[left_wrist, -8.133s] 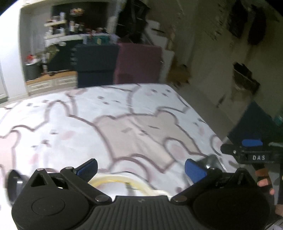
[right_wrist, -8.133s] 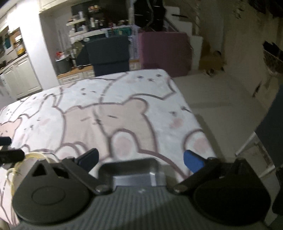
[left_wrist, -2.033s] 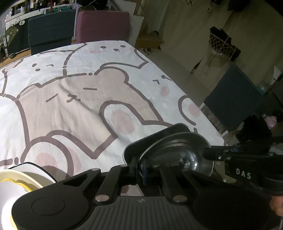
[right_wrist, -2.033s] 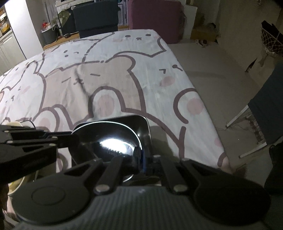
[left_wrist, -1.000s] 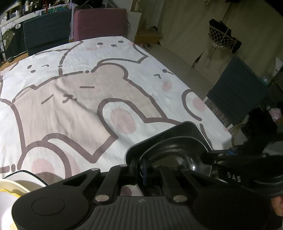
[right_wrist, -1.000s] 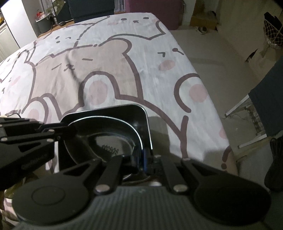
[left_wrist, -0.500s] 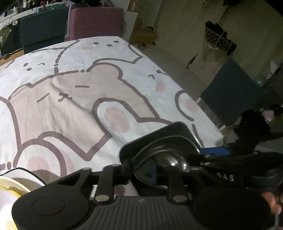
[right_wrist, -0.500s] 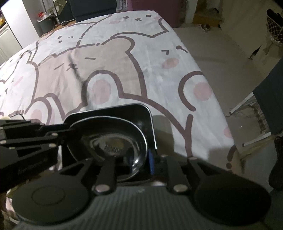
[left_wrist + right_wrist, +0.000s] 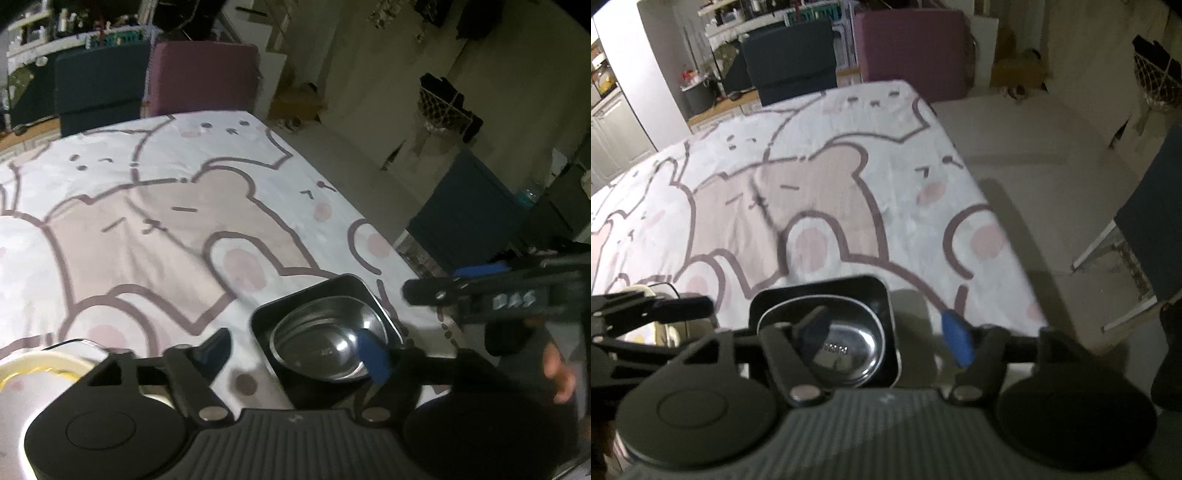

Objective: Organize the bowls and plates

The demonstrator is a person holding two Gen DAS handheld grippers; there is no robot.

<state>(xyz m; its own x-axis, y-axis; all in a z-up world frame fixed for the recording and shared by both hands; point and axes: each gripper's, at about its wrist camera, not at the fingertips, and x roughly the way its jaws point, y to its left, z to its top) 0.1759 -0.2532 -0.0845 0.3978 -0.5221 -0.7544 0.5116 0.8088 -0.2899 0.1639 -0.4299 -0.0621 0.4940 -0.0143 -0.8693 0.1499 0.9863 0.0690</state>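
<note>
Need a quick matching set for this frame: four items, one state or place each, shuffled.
Items:
1. steel bowl
2. black square plate
3. left claw
4. white and yellow dish

States:
A. open, holding nothing
B. sits inside the square plate
C. at the near left, behind the left claw
D. on the bear tablecloth, bowl in it

Pairs: 1-B, 2-D, 3-A, 4-C

A table draped in a white cloth (image 9: pixel 155 192) printed with beige bears and pink cheeks fills the view. Near its front right corner sits a black square plate (image 9: pixel 334 286), with a steel bowl (image 9: pixel 325 345) resting inside it. Off to the left, a pale yellow-rimmed dish (image 9: pixel 40 363) lies on the cloth.
</note>
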